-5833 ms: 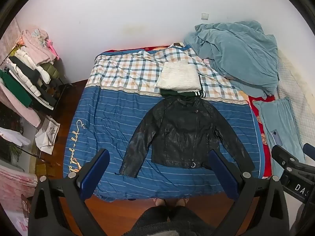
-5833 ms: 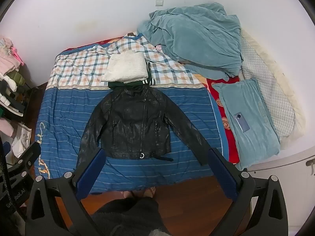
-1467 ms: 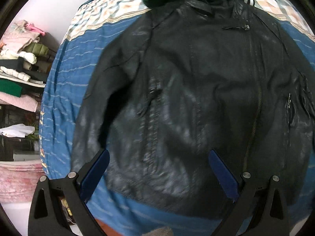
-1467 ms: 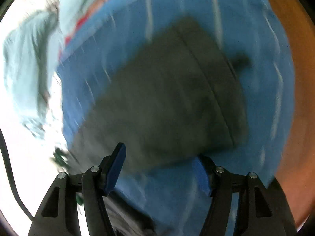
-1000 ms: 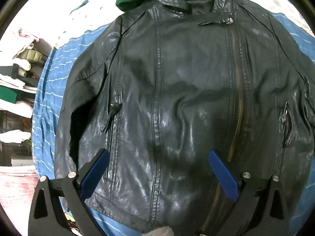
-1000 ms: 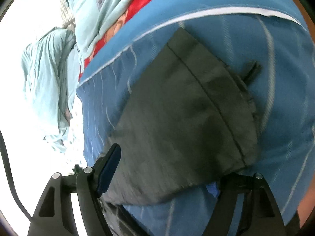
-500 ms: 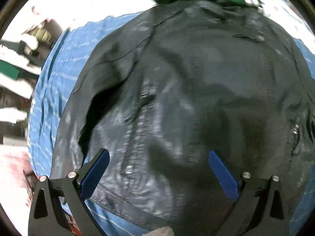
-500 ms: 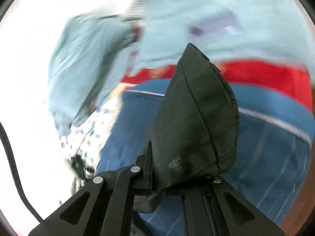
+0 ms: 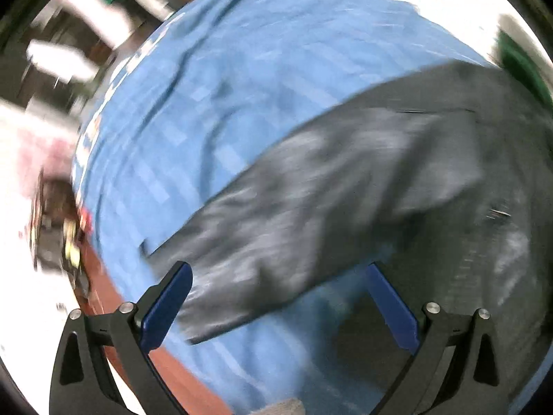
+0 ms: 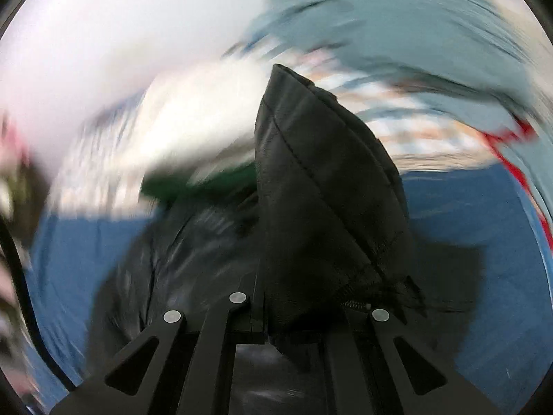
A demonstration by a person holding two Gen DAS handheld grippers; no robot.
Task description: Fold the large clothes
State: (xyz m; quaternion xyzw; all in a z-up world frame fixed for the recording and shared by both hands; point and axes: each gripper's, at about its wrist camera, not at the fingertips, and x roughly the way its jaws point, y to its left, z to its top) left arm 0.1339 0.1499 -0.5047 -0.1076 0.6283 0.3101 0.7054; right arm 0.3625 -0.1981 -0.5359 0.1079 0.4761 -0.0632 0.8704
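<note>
Jacket (image 9: pixel 397 180) first: your black leather one lies on the blue striped bed cover (image 9: pixel 214 97), filling the right and lower centre of the left wrist view, with one sleeve (image 9: pixel 262 242) running diagonally down toward the lower left of that frame.

In the right wrist view the other sleeve's cuff (image 10: pixel 321 214) stands up in the centre of the frame, pinched at its base. Your right gripper (image 10: pixel 266 325) is clamped on it, jaws drawn together around the leather, so the cuff rises like a tent above the fingers while the jacket's body (image 10: pixel 179 252) lies below and to the left. Holding it by the end makes sense for a fold, I judge: the whole sleeve will follow the cuff across the chest.

Your left gripper (image 9: pixel 276 297) is spread wide, holding nothing, its blue pads (image 9: pixel 166 307) bracketing the end of the sleeve that lies flat. That looks like a line-up for grasping that cuff, though both views are smeared by motion and I cannot tell whether the pads touch the leather.

Farther out, a green garment (image 10: pixel 193 183) peeks from under a white one (image 10: pixel 193 131) at the collar end, middle left of the right view. A grey-blue blanket (image 10: pixel 414 24) fills the upper right, and reddish floor (image 9: pixel 166 363) shows at the lower left of the left view.
</note>
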